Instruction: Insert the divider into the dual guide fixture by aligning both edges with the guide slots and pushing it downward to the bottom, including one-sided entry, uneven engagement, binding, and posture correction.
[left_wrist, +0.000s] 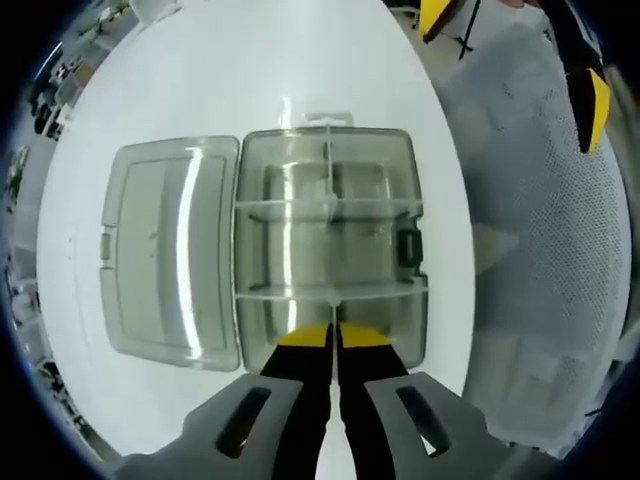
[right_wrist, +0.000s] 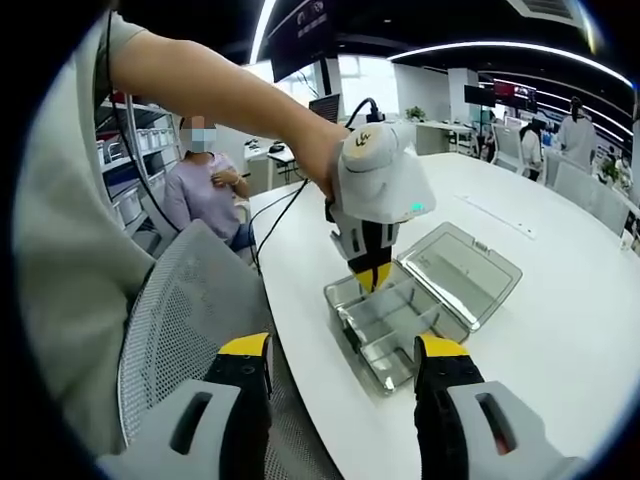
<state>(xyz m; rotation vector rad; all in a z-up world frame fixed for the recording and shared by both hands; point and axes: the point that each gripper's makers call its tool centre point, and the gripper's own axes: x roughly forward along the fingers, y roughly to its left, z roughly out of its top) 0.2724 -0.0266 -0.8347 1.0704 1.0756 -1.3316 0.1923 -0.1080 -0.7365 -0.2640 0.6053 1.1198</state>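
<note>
Divider being seated in the clear box

The left hand-held gripper (left_wrist: 333, 335) is clenched on the thin, stiff divider (left_wrist: 331, 292) over the fixture (left_wrist: 330, 250) on the worktop (left_wrist: 300, 80); its top edge is best pinched. The right hand-held gripper (right_wrist: 345, 365) is held released.

We see our right gripper (right_wrist: 343, 372) low in the frame, its yellow-tipped jaws spread wide with nothing between them. Beyond it, a clear plastic box (right_wrist: 385, 330) sits on a white table (right_wrist: 560, 330), its lid (right_wrist: 460, 270) open. Our left gripper (right_wrist: 372, 277) points down into the box. A mesh chair (right_wrist: 180, 310) stands beside the table.
</note>
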